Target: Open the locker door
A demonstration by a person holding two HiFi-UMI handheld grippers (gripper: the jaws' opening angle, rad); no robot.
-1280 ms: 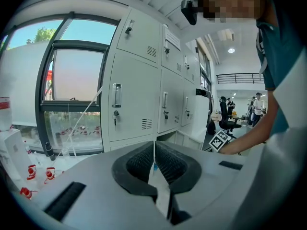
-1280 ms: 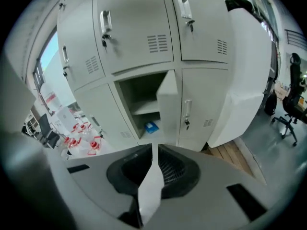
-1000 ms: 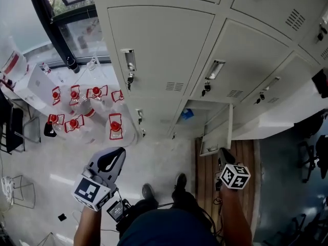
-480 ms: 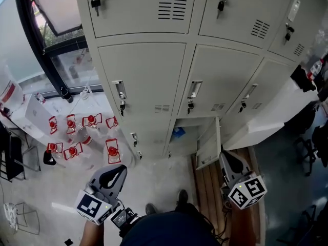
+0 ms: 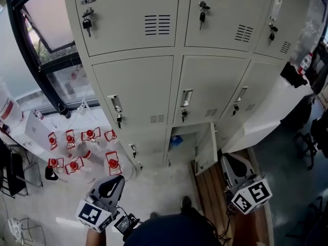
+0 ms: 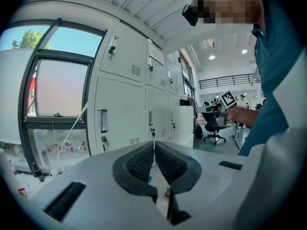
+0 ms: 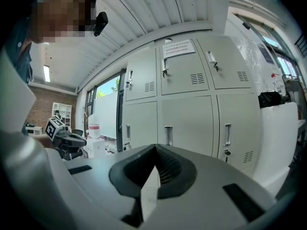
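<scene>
A bank of pale grey lockers [image 5: 169,81] fills the head view from ten o'clock round to two o'clock, three columns wide, each door with a handle and a hanging key. At ten o'clock beside it stands a dark-framed window [image 5: 36,50]. Below lies a pale floor [image 5: 154,188], with a strip of wooden boards [image 5: 210,193] at five o'clock. In the bottom row of the middle column, at four o'clock from the centre of the view, the locker door [image 5: 206,150] stands swung out on its right edge, and its compartment is open to view. A cluster of clear bottles [image 5: 77,147] with red caps sits on the floor at eight o'clock, just beside the lockers. The right claw [image 5: 226,159] hovers at five o'clock, near the open door but apart from it; its own view shows its jaws pressed together with nothing between them. The left claw [image 5: 117,179] sits at seven o'clock, well apart from the door, its ribbed pads [image 6: 144,159] likewise meeting, empty. A small blue item [image 5: 176,140] lies inside the open compartment.
</scene>
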